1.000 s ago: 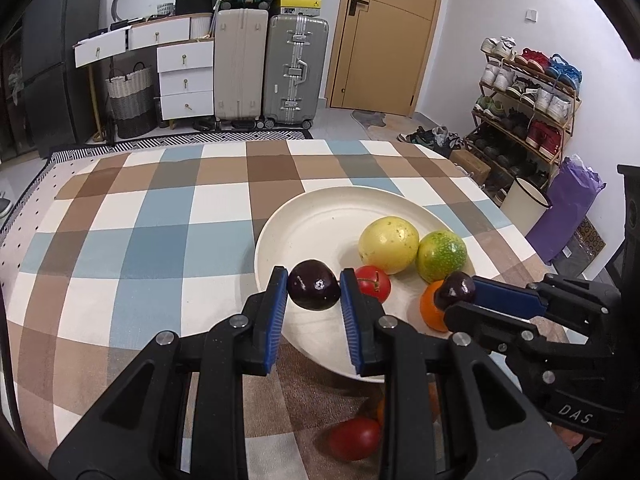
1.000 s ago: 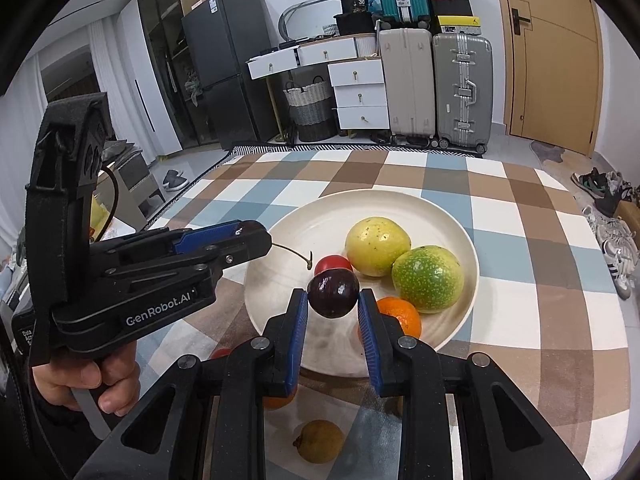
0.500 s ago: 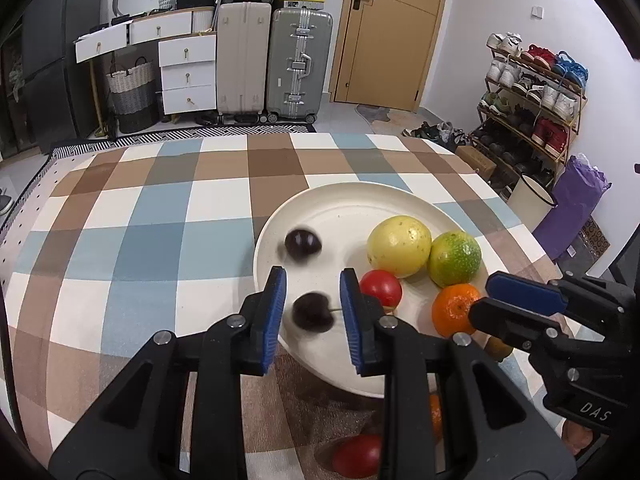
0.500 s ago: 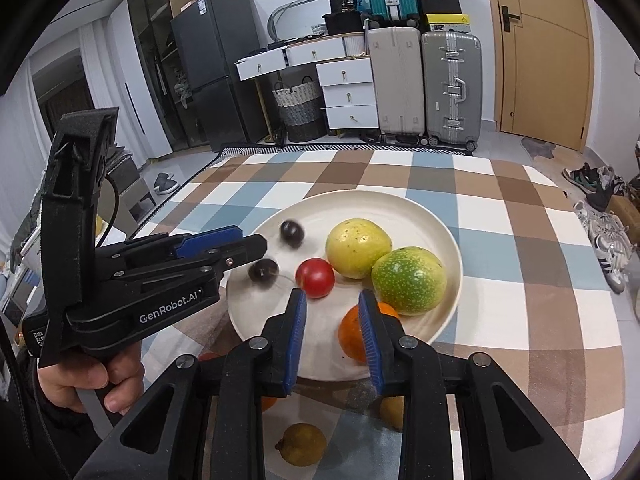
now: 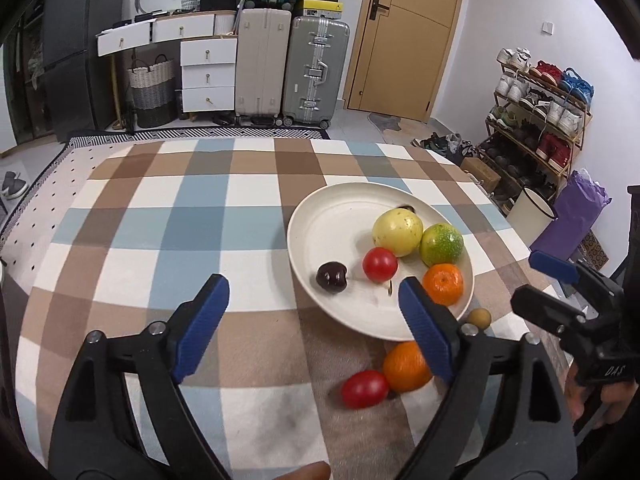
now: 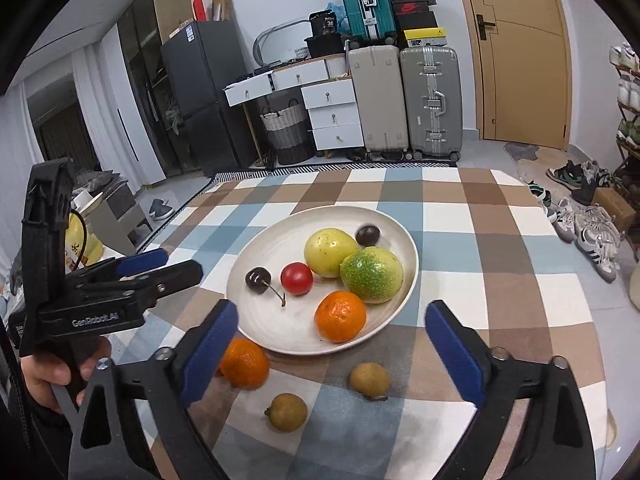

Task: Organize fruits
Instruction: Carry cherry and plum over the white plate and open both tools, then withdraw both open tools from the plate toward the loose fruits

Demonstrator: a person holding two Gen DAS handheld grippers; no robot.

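Left gripper (image 5: 314,312): jaws apart, empty. Right gripper (image 6: 334,344): jaws apart, empty. Plate (image 6: 256,256): two cherries (image 6: 258,280), tomato (image 6: 296,278), orange (image 6: 340,316), perhaps two passionfruit (image 6: 371,274). Tablecloth (image 6: 512,280): four loose fruits.

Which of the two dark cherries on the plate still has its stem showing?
The cherry at the plate's left edge, beside the red tomato; the other cherry behind the yellow fruit shows none.

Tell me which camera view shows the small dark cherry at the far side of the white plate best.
The right wrist view: the small dark cherry sits fully exposed on the white plate, behind the round yellow fruit. In the left wrist view, the yellow fruit hides all but a dark sliver.
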